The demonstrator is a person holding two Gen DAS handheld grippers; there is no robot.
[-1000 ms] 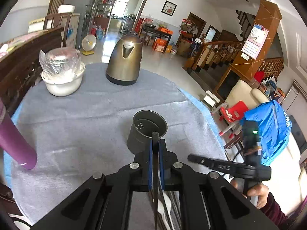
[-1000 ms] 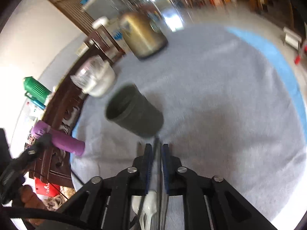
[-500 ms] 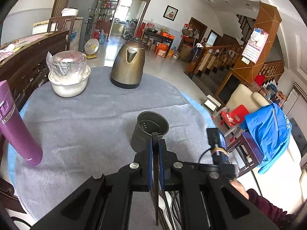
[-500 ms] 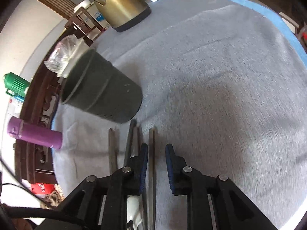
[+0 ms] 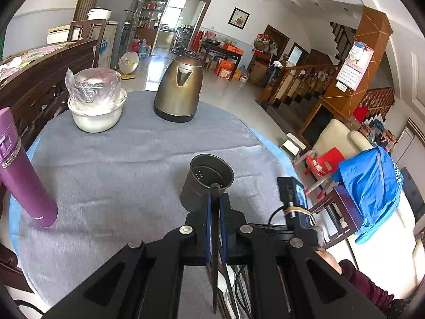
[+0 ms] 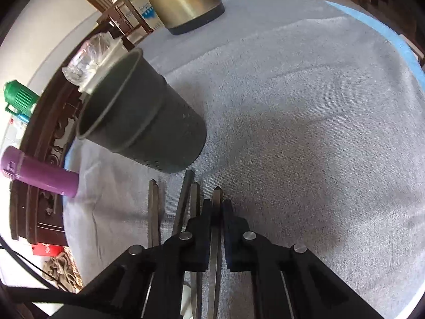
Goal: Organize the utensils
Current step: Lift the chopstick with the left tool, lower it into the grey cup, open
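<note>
A dark grey utensil cup (image 5: 207, 183) stands upright on the grey cloth, just beyond my left gripper (image 5: 214, 199). That gripper is shut on a dark chopstick (image 5: 214, 239), whose tip reaches the cup's near rim. In the right wrist view the cup (image 6: 140, 111) is up and to the left. My right gripper (image 6: 216, 204) is low over the cloth. Its jaws are closing, and the pads press on a chopstick (image 6: 215, 194) that lies on the cloth. To its left lie three more loose chopsticks (image 6: 153, 207), side by side.
A brass kettle (image 5: 180, 90) and a white bowl with a wrapped lid (image 5: 95, 106) stand at the table's far side. A purple bottle (image 5: 24, 175) stands at the left edge. A person's hand (image 5: 329, 260) holds the right gripper's body at the lower right.
The right gripper dropped to the cloth beside the cup, stood open around one lying chopstick half a second ago, and has now shut on it. The left gripper has kept still, holding its chopstick.
</note>
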